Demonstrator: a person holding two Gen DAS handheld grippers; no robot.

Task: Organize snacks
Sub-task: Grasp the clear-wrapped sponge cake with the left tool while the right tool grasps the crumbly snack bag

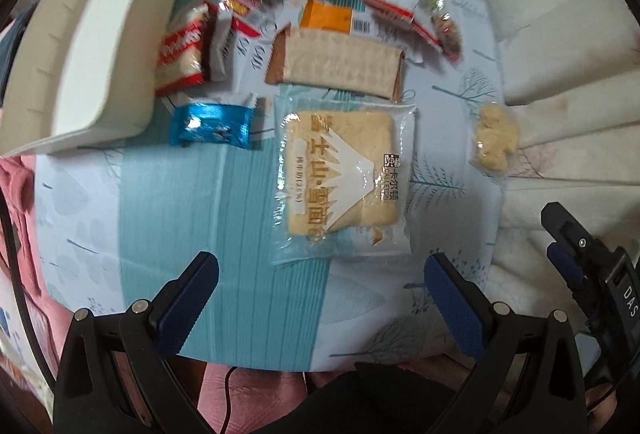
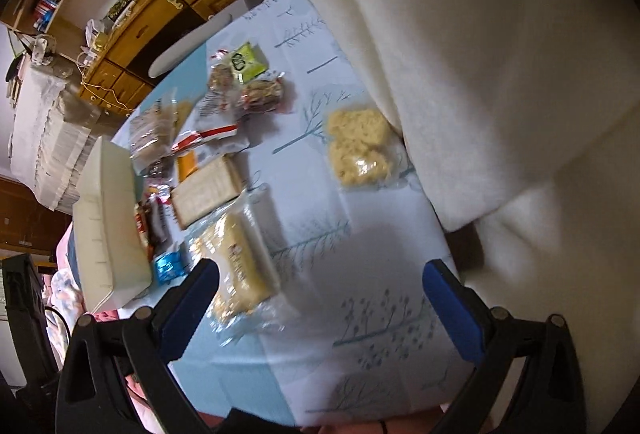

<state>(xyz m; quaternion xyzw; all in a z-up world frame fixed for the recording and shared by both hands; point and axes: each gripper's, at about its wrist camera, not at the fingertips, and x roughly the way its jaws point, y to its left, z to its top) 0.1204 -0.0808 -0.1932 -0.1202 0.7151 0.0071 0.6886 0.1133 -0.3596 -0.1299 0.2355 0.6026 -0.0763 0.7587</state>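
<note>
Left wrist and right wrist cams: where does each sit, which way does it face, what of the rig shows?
Left wrist: on the left gripper, looking down along its open fingers at the clear-wrapped square bread slice and blue foil snack packet; the right gripper shows at its right edge.
Right wrist: on the right gripper, fingers open, looking obliquely across the tree-print tablecloth past the cream cushion.
Shared: the bread slice, blue packet, white plastic bin, pale yellow crumbly snack.

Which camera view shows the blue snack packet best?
The left wrist view: the blue snack packet lies whole and unobstructed beside the white tray. In the right wrist view it is small, blurred and partly hidden.
</note>
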